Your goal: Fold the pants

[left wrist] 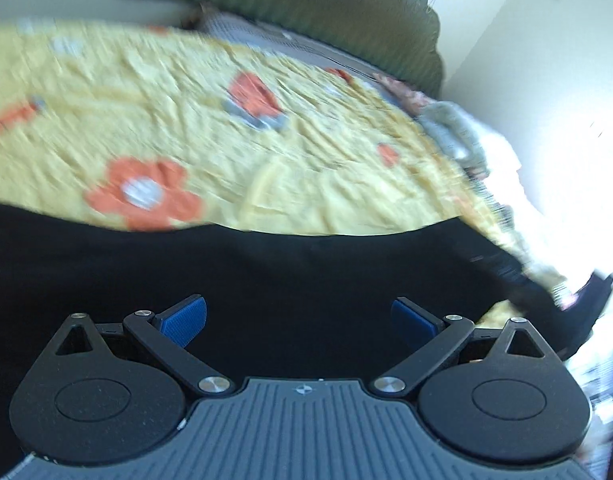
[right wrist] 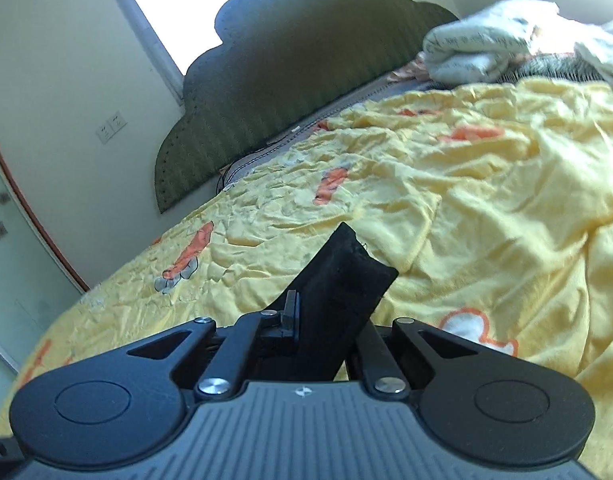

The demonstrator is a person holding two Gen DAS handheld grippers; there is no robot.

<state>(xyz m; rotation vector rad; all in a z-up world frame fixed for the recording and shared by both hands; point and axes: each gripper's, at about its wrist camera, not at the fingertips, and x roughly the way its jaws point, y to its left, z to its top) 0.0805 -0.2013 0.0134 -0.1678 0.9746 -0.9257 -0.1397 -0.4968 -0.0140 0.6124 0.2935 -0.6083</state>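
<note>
The black pants (left wrist: 266, 280) lie spread across the near part of the yellow flowered bedspread (left wrist: 266, 128) in the left wrist view. My left gripper (left wrist: 298, 320) hovers just over the black fabric, wide open and empty, its blue pads (left wrist: 184, 318) far apart. In the right wrist view my right gripper (right wrist: 326, 312) is shut on a folded edge of the black pants (right wrist: 338, 280), which sticks up between the fingers above the bedspread (right wrist: 466, 208). The left wrist view is motion-blurred.
A green padded headboard (right wrist: 290, 72) stands against the wall at the far side of the bed. A white folded blanket (right wrist: 478, 40) and pillows lie at the bed's head. A window (right wrist: 178, 0) and a wall socket (right wrist: 112, 128) are on the left wall.
</note>
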